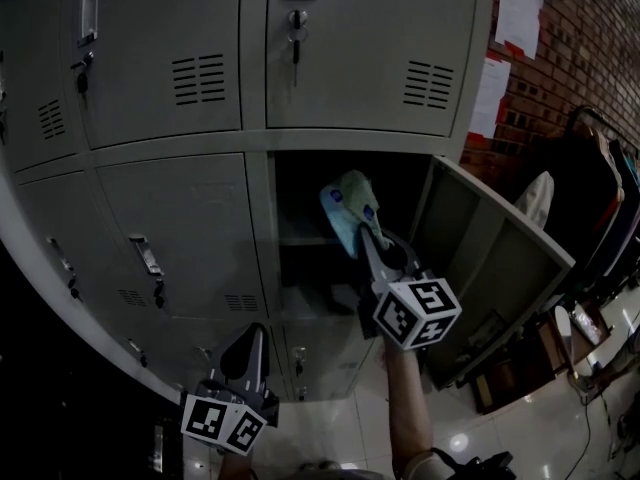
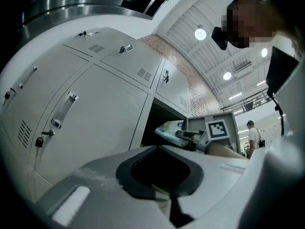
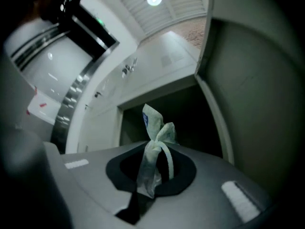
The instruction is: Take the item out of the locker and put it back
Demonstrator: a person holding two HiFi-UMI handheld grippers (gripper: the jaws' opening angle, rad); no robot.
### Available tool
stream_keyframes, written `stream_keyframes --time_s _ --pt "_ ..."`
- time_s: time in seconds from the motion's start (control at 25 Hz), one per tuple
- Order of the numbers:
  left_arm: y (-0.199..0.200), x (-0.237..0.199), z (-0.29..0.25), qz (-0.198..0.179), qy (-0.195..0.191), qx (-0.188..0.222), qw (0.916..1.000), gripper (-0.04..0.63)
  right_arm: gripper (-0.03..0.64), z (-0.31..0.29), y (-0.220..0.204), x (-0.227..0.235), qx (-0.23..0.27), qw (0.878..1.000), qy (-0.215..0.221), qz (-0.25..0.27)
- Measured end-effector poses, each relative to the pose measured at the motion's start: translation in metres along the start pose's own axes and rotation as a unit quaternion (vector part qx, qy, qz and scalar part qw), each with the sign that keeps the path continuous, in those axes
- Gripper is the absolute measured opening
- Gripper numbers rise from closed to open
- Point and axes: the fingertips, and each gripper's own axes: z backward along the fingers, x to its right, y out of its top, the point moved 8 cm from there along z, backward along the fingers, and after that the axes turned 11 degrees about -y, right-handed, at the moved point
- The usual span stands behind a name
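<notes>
- At the far left, the closed locker doors (image 1: 180, 230) are grey steel with handles and hanging keys. Nothing there is being worked.
- The left tool (image 1: 252, 340) hangs low in front of those doors, with its tips tilted up a little. Its jaws lie together with nothing between them, and it touches nothing.
- To its right is the open compartment (image 1: 300, 268), dark inside, with a shelf (image 1: 300, 239) across it part-way up.
- The packet (image 1: 348, 206) is at the mouth of that compartment, held in the air and resting on neither the shelf nor the compartment floor. I cannot tell whether it is wholly outside the frame.
- It is a thin, pale green pouch with blue print, crumpled and gathered at the waist.
- I judge it very light and limp, so it will flop rather than hold a shape.
- The film looks slick, so a pinch on the bunched middle or a sealed edge should hold better than one on a flat face.
- A loose end could catch on the shelf or frame when the packet goes back in.
- The right tool (image 1: 368, 236) has its jaws almost fully closed on the packet's lower end. The film is bunched between them and the rest stands above the tips.
- Furthest right, the door (image 1: 490, 258) is swung wide open.
</notes>
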Motion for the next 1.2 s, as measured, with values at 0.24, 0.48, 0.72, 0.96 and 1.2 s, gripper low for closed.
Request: stream_keyframes --time_s 0.24,0.48,0.72,0.96,1.2 --pt "-0.005 0.021 -0.002 -0.020 -0.008 -0.008 0.9997 0.005 0.023 0.101 -0.005 -0.017 0.057 0.995 0.055 -0.064" --pt "-0.017 0.037 0.004 -0.010 -0.011 -0.013 0.9998 0.005 0.023 0.177 -0.032 -0.023 0.063 0.995 0.044 -0.067" --pt "-0.009 0.047 0.009 -0.034 -0.012 0.006 0.9993 0.005 0.023 0.194 -0.051 -0.018 0.033 0.998 0.023 -0.040" --pt "-0.004 0.050 0.016 -0.037 -0.001 0.012 0.9992 0.005 0.023 0.196 -0.051 -0.023 0.027 0.998 0.027 -0.040" --pt "-0.007 0.053 0.017 -0.038 -0.004 0.003 0.9992 0.005 0.023 0.197 -0.053 -0.025 0.017 0.998 0.034 -0.044"
